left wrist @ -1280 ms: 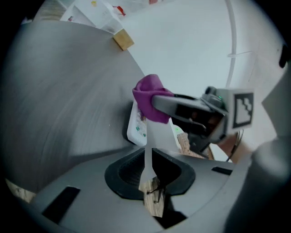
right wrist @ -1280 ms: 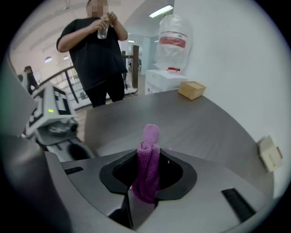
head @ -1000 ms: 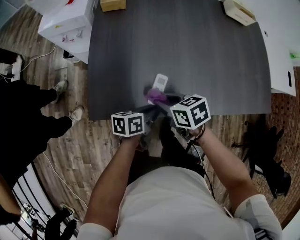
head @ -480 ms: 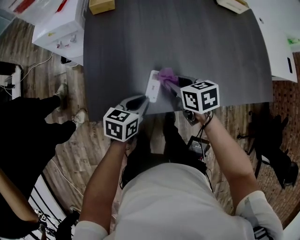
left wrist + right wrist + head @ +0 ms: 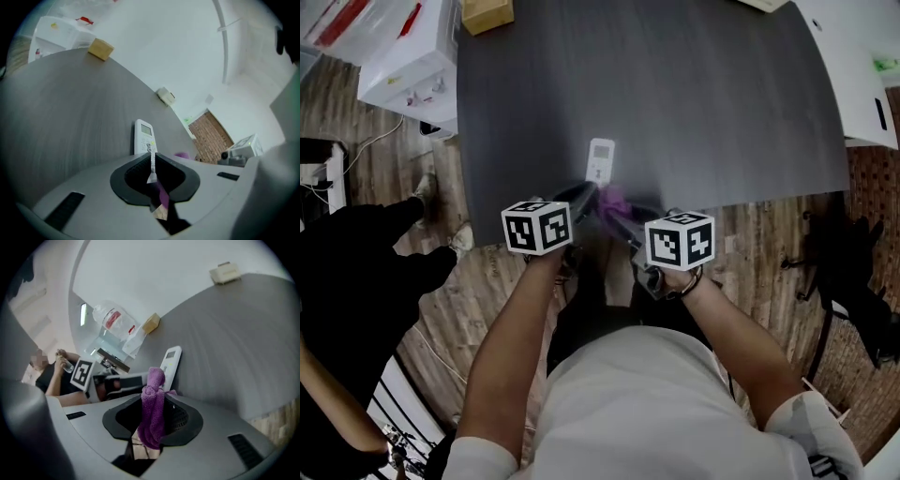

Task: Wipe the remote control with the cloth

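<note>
A white remote control (image 5: 600, 161) lies on the dark grey table (image 5: 722, 112), near its front edge. My right gripper (image 5: 616, 202) is shut on a purple cloth (image 5: 614, 198), which bunches out of its jaws (image 5: 152, 413) just short of the remote's near end (image 5: 171, 359). My left gripper (image 5: 588, 191) points at the same end from the left. Its jaws are closing to a thin slit (image 5: 151, 157) and I see nothing between them. The remote (image 5: 143, 135) lies straight ahead of them, its near end hidden.
A cardboard box (image 5: 486, 13) and a small white box (image 5: 165, 95) sit at the table's far side. White cartons (image 5: 408, 56) stand on the floor to the left. A person in black (image 5: 356, 272) stands left of me, and a white cabinet (image 5: 867, 75) is to the right.
Half a second ago the cloth was up beside the remote's far end. It has since come back down to the near end with the right gripper. The left gripper stays by the near end.
</note>
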### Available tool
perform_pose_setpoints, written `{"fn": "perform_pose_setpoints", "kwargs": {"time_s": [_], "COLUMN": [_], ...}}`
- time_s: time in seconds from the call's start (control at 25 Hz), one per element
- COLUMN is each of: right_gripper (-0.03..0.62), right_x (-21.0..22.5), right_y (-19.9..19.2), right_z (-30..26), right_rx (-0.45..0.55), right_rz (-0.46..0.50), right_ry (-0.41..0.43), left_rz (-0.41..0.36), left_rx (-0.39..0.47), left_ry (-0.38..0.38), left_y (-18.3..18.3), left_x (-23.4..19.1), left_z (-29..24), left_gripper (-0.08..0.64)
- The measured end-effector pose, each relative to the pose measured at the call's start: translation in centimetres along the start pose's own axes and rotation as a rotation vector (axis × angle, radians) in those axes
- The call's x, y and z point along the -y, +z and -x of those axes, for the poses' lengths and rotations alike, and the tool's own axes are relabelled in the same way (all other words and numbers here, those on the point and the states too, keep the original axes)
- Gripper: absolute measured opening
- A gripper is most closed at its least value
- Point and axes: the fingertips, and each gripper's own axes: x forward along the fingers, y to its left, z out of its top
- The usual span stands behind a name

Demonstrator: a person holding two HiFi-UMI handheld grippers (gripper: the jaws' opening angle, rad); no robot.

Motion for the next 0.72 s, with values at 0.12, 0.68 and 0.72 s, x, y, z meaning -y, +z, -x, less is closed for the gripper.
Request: {"fn": "perform_pose_setpoints", "kwargs": {"time_s": [0.12,0.68,0.72], "right_gripper": [0.104,0.104,0.104], "right_x": [0.1,5.2,5.4], "right_y": [-1.9,0.9,0.9], "right_z": [0.4,6.9,6.9], "right_rx": [-0.023,0.135,0.130], "right_rz": [-0.053,-0.064,-0.061], "right_ry": [0.032,-0.077,-0.076], "left_rz": [-0.069,-0.549,-0.559], "left_rx": [-0.004,-0.340,-0.334], "left_ry": [0.049,0.511,0.499], "left_y": [0.9,1.4,1.6], "left_x": [0.0,-1.4,-1.3], "left_z": [0.5,-4.9,-4.8], "left_gripper": [0.031,0.288,0.272]}}
